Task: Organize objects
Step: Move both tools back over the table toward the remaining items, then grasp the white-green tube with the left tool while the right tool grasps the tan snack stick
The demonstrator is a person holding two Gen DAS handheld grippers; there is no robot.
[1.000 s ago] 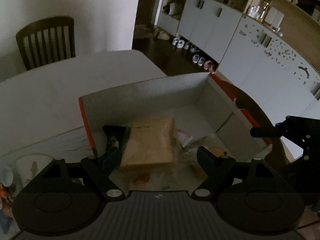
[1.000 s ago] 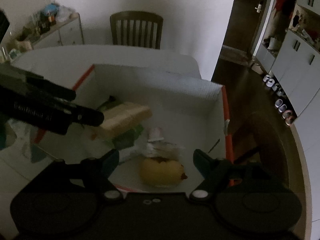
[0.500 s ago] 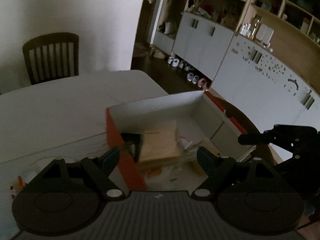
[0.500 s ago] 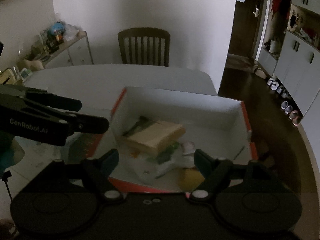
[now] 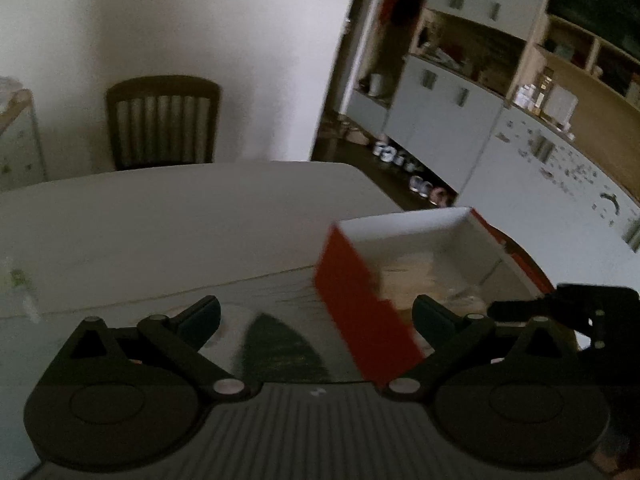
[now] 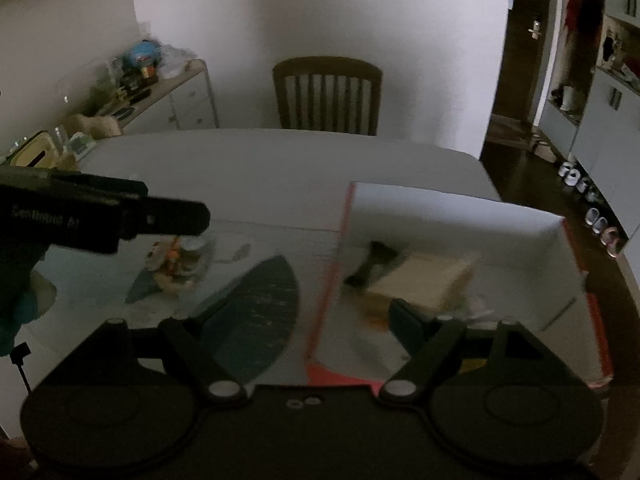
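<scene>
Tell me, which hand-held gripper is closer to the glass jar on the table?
Left. In the right wrist view the left hand-held gripper pokes in just above the glass jar. The right hand-held gripper straddles the red box wall, farther away.

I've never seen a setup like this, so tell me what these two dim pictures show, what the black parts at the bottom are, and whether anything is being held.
No robot here: a person holds one pair of tongs in each hand, and each carries a wide-angle camera looking out along its two fingers. The black shapes at the bottom are those tongs. One picture looks out from the left tongs, the other from the right tongs. Both are open and hold nothing.

On the white table stands a red box, white inside, holding a tan block and some blurry items. Beside it lie a dark leaf-shaped mat and a small cluttered pile. A wooden chair stands behind.
</scene>
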